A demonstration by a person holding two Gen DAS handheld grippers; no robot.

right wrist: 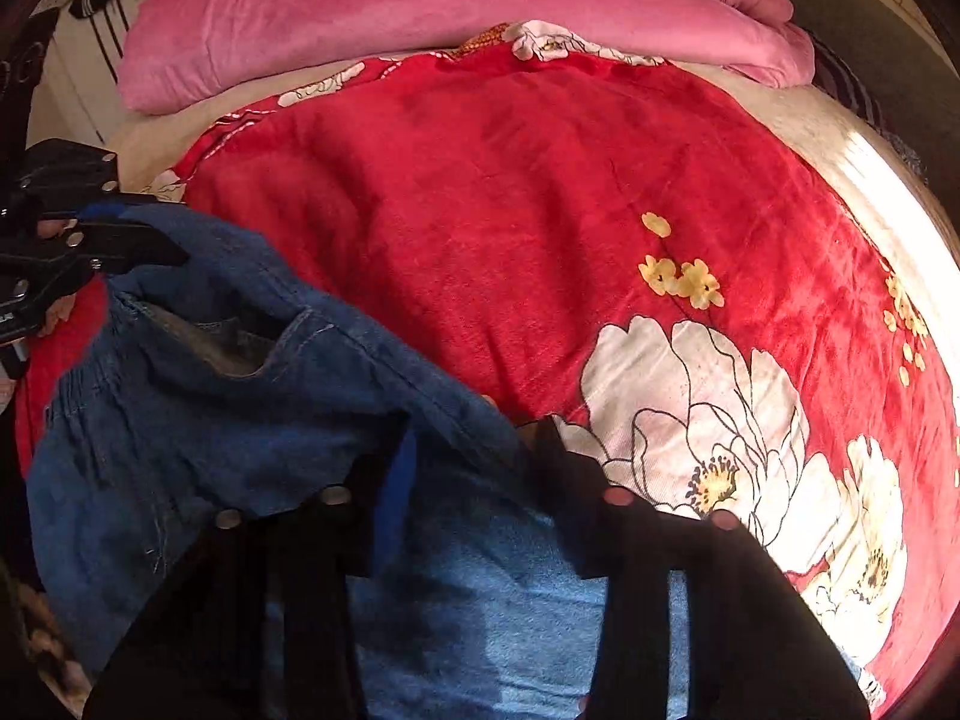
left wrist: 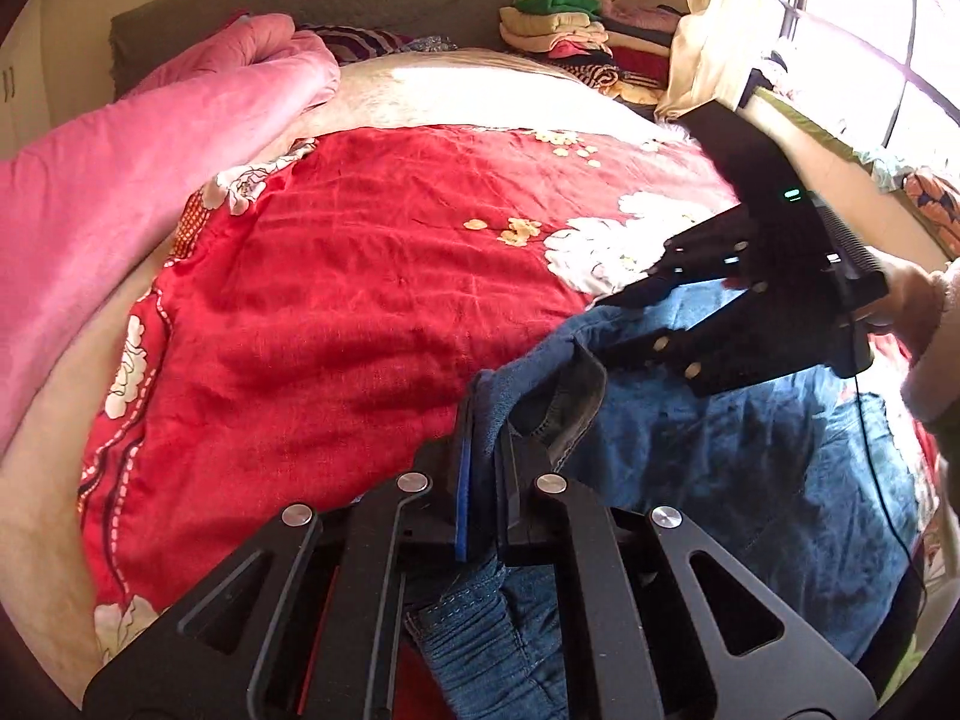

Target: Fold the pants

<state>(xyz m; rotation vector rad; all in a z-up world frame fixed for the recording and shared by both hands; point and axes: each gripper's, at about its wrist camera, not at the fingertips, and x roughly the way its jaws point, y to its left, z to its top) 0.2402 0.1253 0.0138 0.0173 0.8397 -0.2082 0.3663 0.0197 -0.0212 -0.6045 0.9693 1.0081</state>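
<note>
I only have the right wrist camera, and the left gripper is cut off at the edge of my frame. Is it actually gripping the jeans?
Observer: Yes. In the left wrist view the left gripper is shut on a bunched fold of the jeans.
Operator: Good. Is there anything near the head of the bed that I'm missing?
Observer: A stack of folded clothes sits in the far corner, beside a cream curtain.
</note>
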